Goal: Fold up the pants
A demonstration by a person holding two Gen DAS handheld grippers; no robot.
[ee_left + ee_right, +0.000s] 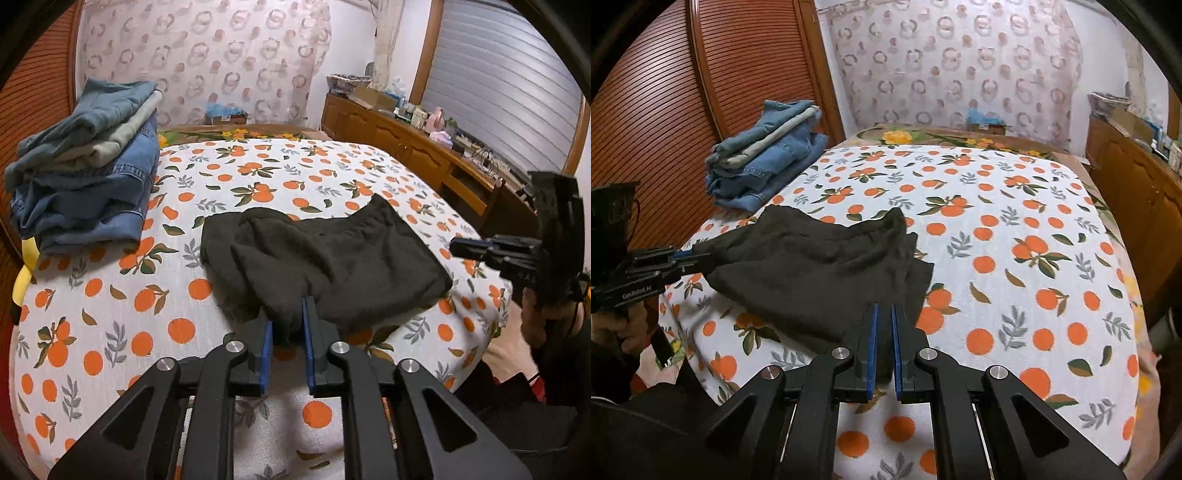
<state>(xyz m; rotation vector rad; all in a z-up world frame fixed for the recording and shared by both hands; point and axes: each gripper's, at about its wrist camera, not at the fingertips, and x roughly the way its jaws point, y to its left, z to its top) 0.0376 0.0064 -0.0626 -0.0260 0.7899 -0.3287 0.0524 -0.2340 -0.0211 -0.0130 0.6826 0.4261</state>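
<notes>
Black cloth: we see the pants (325,254) lying in a loose heap on the near part of the bed, with some folds and bumps in them.
Where the pants are: they sit close to the near edge of the bed, between our two tongs, and well apart from the pile of blue clothes.
Left tongs (287,325): we have them pinched tight on a near corner of the pants, and the black cloth is squeezed between the blue pads (266,345).
Right tongs (883,332): we have them closed narrow on another near edge of the pants, with dark cloth caught in the thin gap.
Bed (1015,206): it wears a white sheet with orange fruits and green leaves on it.
Blue pile (85,166): we see folded jeans and other clothes stacked at the far left side of the bed, next to the brown slatted door (657,103).
Cabinet (399,136): a long wooden one stands along the right side of the bed, with small things on top.
Wall (960,55): it has a cloth with pale ring shapes.
</notes>
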